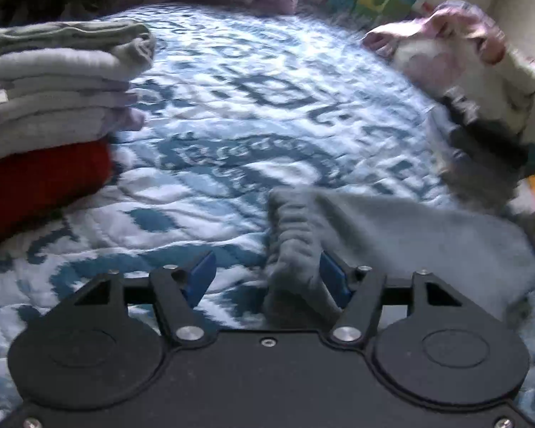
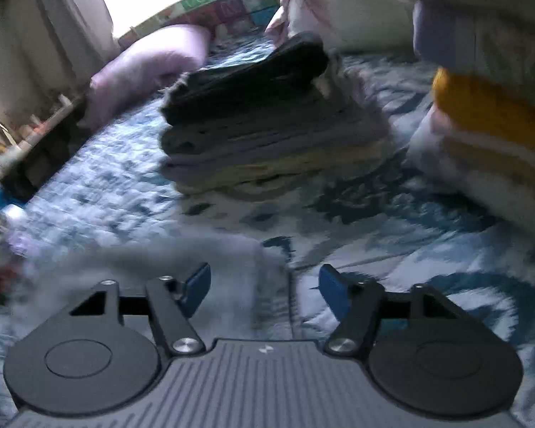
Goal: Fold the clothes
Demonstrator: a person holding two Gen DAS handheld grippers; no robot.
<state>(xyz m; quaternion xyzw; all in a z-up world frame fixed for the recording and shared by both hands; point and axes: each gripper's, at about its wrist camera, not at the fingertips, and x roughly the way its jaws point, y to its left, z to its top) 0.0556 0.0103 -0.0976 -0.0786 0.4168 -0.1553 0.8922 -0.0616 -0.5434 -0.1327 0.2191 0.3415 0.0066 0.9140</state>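
Note:
A grey garment with a gathered elastic waistband lies on the blue-and-white quilt. My left gripper is open, its blue pads wide apart, and the waistband bunches between them against the right pad. In the right wrist view the same grey cloth lies under and between the blue pads of my right gripper, which is open. The cloth's edge runs up between the fingers. Both views are blurred.
A stack of folded grey clothes on a red one stands at left. A second folded stack, dark on top, sits mid-bed. A yellow-and-white pile is at right. A pink pillow and a soft toy lie farther back.

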